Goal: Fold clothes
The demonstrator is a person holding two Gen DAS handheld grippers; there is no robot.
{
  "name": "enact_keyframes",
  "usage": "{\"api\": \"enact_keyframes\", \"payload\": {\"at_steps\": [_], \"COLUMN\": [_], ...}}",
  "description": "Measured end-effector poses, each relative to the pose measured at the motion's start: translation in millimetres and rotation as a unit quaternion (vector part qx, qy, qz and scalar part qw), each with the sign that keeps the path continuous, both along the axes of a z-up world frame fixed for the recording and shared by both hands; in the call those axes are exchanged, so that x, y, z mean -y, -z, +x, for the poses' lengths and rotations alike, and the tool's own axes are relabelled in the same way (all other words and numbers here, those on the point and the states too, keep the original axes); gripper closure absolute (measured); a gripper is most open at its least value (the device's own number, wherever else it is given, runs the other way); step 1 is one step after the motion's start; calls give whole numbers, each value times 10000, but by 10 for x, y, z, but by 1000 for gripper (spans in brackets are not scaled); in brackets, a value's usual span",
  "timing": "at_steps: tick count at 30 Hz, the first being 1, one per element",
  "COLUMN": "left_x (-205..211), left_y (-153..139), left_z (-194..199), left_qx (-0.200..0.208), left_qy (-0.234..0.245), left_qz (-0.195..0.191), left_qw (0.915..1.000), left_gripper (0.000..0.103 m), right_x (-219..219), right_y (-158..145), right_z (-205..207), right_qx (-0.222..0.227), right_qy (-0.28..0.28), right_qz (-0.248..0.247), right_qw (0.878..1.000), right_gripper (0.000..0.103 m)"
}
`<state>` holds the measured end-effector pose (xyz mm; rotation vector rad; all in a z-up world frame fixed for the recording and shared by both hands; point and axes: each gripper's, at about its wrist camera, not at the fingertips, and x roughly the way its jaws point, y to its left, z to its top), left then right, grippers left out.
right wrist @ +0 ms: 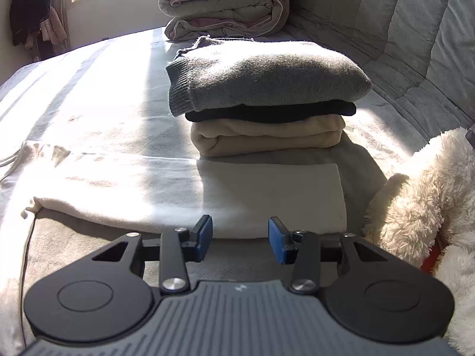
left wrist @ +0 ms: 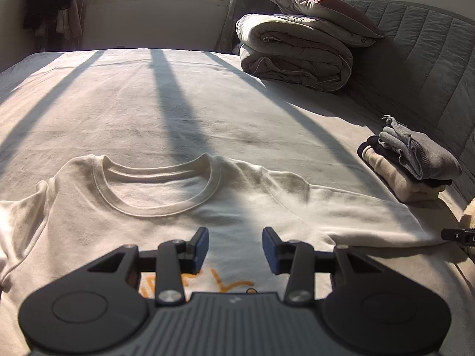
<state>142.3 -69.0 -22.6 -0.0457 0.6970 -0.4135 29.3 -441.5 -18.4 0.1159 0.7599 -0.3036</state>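
Both tongs gape, seemingly empty, over white sweatshirt.

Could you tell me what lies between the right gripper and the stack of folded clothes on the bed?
In the right wrist view, the white shirt's sleeve lies flat across that stretch, between the open right gripper and the stack of folded clothes.

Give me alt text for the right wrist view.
The open right gripper hovers at a cream shirt sleeve laid flat on the bed. Behind it sits a folded stack: grey, black, cream. A fluffy white toy is at right.
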Motion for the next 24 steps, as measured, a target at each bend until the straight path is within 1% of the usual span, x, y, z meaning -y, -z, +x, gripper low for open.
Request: {"api": "enact_keyframes", "payload": {"at_steps": [4,9,14,16,18,20,21,22,24], "left_x": [-482,-1146,-1834,-2120,-2461,-2807,-3036,-3156,-3449], "left_y": [-147,-260,-311,-312,-299,-286,-258,-228,-161], "left_z": [-89,-210,-357,-413,-489,-565,-630,-673,-747], "left_qx": [23,-41,-140,-242,-475,-710,-853,-936,-1125], "left_qy": [-376,-908,-1492,-1758,-2167,-2577,-2824,-2965,-3293], "left_qz": [182,264,304,223,-143,-519,-837,-995,-1263], "left_qw": [9991,9955,9882,9839,9750,9622,9518,9452,9290], "left_gripper": [60,60,60,60,60,60,59,59,59], "right_x": [-325,-835,-1442,-1671,-1881,-2088,-2194,-2295,-2501], "right_y": [-150,-330,-489,-531,-558,-568,-573,-581,-596], "right_z": [110,288,451,507,561,613,638,659,702], "right_qx": [65,127,193,194,201,200,198,198,197], "right_qy": [-280,-666,-1202,-1405,-1588,-1751,-1832,-1909,-2066], "right_qz": [-31,-190,-375,-435,-471,-467,-460,-450,-428], "right_qw": [9996,9975,9919,9889,9860,9832,9818,9804,9773], "right_gripper": [57,56,55,55,55,55,55,55,55]}}
